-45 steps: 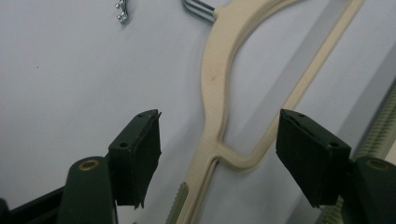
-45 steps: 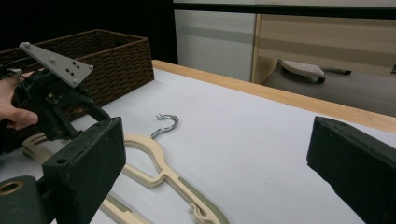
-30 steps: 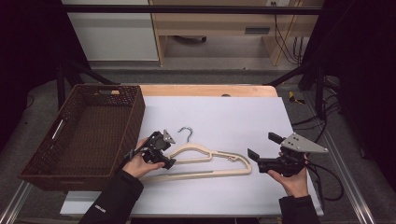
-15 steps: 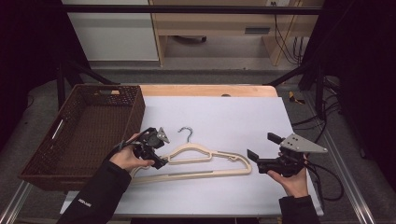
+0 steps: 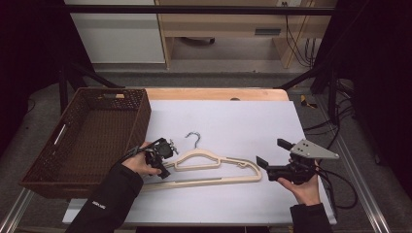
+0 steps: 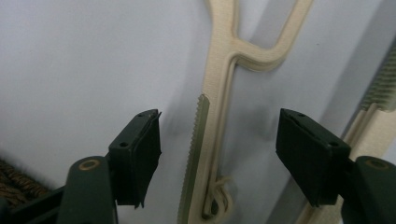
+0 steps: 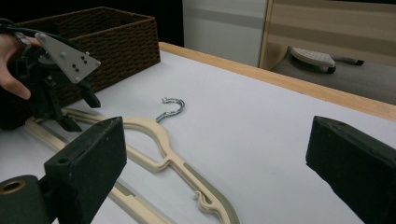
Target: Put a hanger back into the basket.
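A cream hanger (image 5: 214,167) with a metal hook (image 5: 194,139) lies flat on the white table sheet. My left gripper (image 5: 163,165) points down over the hanger's left end. In the left gripper view, the hanger (image 6: 219,74) runs between the pads of the left gripper (image 6: 219,121), with a gap on each side. These jaws have just been closing and do not touch the hanger. My right gripper (image 5: 273,153) hovers open off the hanger's right end. In the right gripper view, the right gripper (image 7: 219,154) is wide apart, with the hanger (image 7: 159,135) and the left gripper (image 7: 60,107) beyond.
A dark wicker basket (image 5: 138,121) stands at the table's left edge, close behind the left hand. A wooden strip (image 5: 218,93) borders the far side of the white sheet (image 5: 243,116). Cables trail off the right gripper to the right.
The left gripper shifted a little left, then came back right and lower over the hanger's left end. The right gripper has kept still.
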Action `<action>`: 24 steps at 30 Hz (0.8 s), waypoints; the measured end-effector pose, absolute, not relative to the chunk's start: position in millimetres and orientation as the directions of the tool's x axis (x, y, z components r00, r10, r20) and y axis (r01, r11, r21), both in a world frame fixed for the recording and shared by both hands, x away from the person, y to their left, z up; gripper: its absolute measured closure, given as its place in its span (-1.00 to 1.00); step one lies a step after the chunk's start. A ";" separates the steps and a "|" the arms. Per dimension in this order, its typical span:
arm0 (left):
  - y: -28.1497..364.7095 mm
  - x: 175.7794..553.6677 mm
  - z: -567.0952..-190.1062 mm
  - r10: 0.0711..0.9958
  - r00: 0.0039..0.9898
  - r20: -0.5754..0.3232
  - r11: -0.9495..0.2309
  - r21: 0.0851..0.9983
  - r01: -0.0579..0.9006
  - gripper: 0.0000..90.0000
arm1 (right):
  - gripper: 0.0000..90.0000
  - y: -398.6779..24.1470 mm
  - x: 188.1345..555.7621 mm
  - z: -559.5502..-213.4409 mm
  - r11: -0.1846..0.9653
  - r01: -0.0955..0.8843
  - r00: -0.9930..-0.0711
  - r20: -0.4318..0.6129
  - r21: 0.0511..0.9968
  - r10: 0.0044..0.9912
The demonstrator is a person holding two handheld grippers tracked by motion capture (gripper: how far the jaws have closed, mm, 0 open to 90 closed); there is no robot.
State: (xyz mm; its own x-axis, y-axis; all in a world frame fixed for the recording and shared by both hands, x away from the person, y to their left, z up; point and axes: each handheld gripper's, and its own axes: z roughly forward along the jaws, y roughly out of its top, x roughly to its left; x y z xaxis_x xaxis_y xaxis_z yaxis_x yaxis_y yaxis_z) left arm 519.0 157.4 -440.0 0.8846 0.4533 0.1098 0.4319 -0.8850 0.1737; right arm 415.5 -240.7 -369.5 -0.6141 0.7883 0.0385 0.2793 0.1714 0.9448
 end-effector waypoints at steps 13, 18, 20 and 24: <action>158.7 520.3 -441.6 0.434 0.898 0.077 -0.893 0.168 0.418 0.23 | -0.88 -240.1 416.2 -370.5 0.186 0.279 -0.621 0.030 0.942 0.783; 159.5 521.6 -440.7 0.454 0.886 0.092 -0.885 0.164 0.437 0.48 | -0.89 -239.6 416.5 -370.8 0.189 0.281 -0.623 0.029 0.941 0.782; 159.5 521.9 -440.9 0.460 0.882 0.102 -0.882 0.163 0.441 0.55 | -0.89 -239.6 416.5 -370.9 0.190 0.281 -0.624 0.028 0.941 0.781; 158.0 521.8 -441.3 0.457 0.883 0.112 -0.885 0.154 0.439 0.60 | -0.89 -239.6 416.4 -370.9 0.192 0.281 -0.626 0.028 0.940 0.779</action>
State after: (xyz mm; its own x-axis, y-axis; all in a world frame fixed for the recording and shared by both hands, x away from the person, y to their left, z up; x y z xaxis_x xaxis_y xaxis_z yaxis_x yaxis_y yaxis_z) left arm 521.8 158.0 -441.3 0.8825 0.4568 0.1116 0.4388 -0.8853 0.1537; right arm 416.4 -239.6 -370.9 -0.6262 0.7791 0.0280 0.2811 0.1921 0.9402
